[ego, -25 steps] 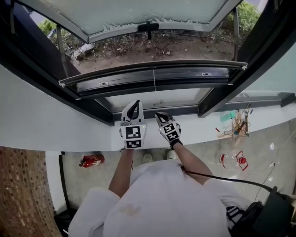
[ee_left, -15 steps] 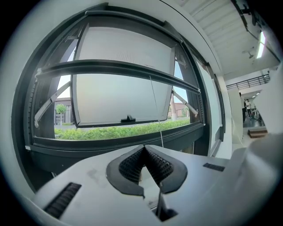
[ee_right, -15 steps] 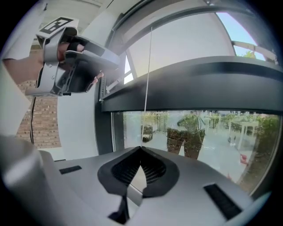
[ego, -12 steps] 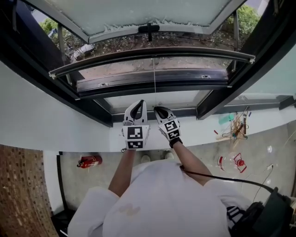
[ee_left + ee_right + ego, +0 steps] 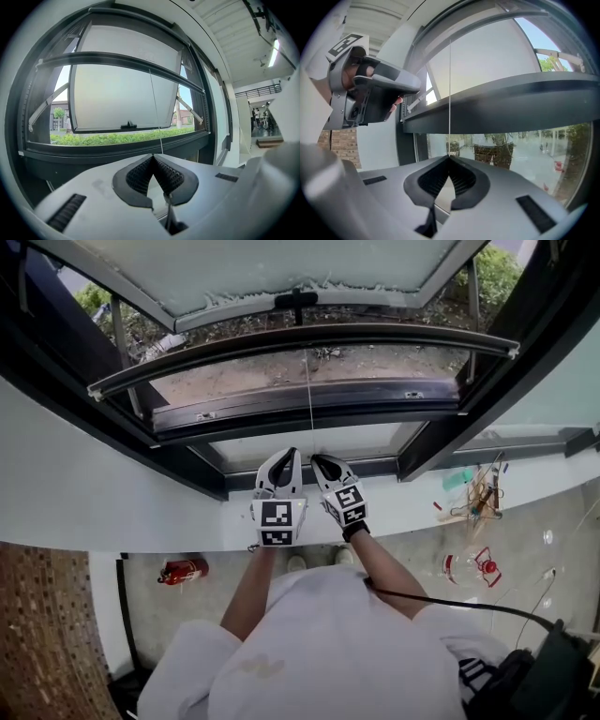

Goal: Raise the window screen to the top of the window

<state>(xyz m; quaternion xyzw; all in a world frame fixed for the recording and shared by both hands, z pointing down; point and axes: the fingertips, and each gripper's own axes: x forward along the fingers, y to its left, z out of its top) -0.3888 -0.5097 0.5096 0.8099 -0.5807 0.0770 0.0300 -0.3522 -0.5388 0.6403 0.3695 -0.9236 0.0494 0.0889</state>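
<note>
Right gripper (image 5: 449, 160): jaws closed on the cord (image 5: 450, 93), which runs taut and straight up from the tips to the rail (image 5: 305, 337). Left gripper (image 5: 153, 159): jaws pressed together with nothing between the pads. The cord passes just beside its tips. Both grippers sit close together over the sill (image 5: 412, 507), near mid-window.

Screen: the rail spans the opening partway up, well above the lower frame (image 5: 309, 405) and short of the top. We judge the task unfinished.

Risks we note:
- The cord is thin and held by one pinch only. If it slides through the pads, we lose control of the rail. If the screen is sprung, the rail could run up and bang at the top.
- The left gripper is closed and empty, so it could not catch a loose cord quickly.
- The cord meets the rail near its middle. A sideways pull could cock the rail and bind it in the side tracks.
- A jerk might fray or snap the cord at the rail.
</note>
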